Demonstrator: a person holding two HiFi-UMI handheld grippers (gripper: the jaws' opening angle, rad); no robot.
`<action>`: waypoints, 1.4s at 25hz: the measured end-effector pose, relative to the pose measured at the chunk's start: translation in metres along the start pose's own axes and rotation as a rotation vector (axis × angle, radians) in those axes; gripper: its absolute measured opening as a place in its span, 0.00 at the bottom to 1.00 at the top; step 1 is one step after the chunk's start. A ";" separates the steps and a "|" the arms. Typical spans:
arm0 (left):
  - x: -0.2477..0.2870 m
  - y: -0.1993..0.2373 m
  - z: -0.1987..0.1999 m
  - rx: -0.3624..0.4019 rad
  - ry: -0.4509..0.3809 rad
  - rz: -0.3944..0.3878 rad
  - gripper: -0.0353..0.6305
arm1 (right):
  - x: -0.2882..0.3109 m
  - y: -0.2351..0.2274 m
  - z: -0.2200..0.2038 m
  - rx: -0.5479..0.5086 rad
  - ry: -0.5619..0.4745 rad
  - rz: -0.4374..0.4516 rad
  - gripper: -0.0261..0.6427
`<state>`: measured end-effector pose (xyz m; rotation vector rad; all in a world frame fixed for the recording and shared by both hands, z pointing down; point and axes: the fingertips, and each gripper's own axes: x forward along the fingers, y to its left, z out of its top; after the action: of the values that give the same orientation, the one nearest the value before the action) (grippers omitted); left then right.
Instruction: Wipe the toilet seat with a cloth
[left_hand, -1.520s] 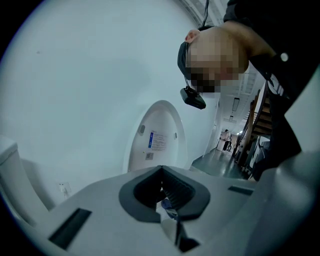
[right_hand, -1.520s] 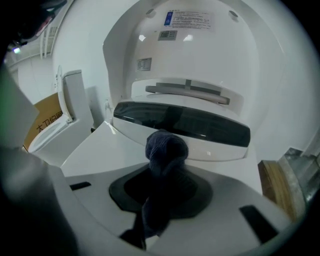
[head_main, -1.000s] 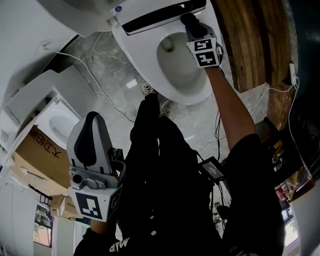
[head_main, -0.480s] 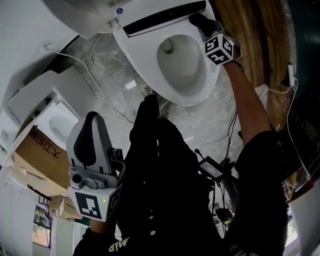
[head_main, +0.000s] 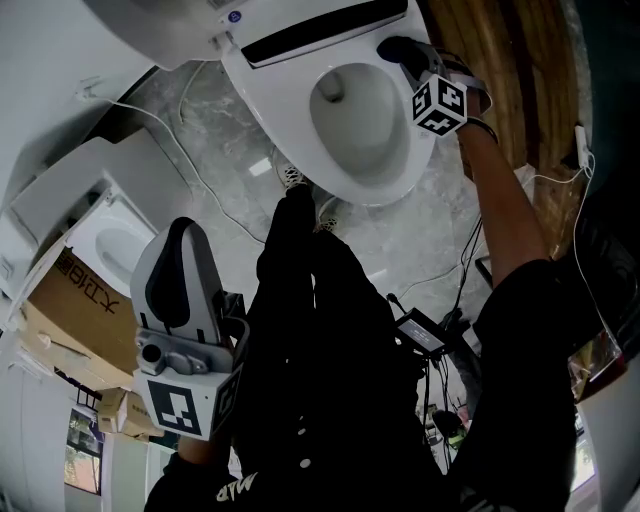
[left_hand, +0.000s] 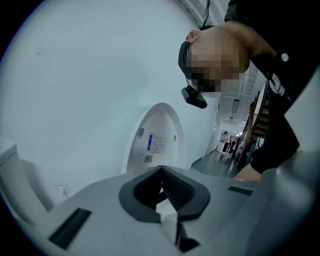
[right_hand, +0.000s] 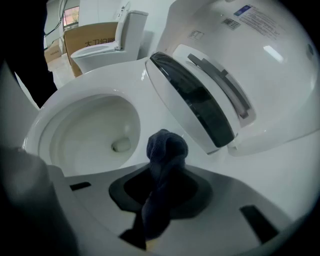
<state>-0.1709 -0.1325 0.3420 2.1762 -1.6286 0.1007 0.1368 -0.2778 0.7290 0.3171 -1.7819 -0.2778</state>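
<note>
The right claw (right_hand: 161, 182) is clenched on a dark blue cloth (right_hand: 166, 147). The cloth's bunched end sticks out past the tips, so that fabric rather than plastic meets the toilet seat (right_hand: 90, 82). It sits at the seat's rear right, just beside the dark-banded back unit (right_hand: 200, 105); whether it touches is unclear. The left claw (left_hand: 162, 175), closed on nothing, is held back by the person's leg, apparently idle.

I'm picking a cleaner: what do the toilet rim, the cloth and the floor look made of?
Toilet rim: probably glazed ceramic; it is white, smooth and glossy, with bright reflections.
Cloth: soft dark blue fabric with a matte, fuzzy, terry-like nap; the fibre cannot be told.
Floor: grey veined stone or marble-look tile, apparently polished, since a light patch reflects off it.
</note>
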 end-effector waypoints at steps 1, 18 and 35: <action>0.000 -0.002 0.000 0.000 -0.003 -0.002 0.06 | -0.001 0.004 -0.002 -0.012 0.002 0.005 0.17; -0.008 -0.035 -0.005 0.009 -0.003 -0.030 0.06 | -0.028 0.073 -0.036 -0.046 -0.016 0.131 0.17; -0.016 -0.067 -0.004 0.020 -0.033 -0.059 0.06 | -0.051 0.124 -0.055 0.017 -0.023 0.206 0.17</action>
<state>-0.1128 -0.1014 0.3212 2.2500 -1.5858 0.0648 0.1932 -0.1452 0.7389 0.1414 -1.8237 -0.1202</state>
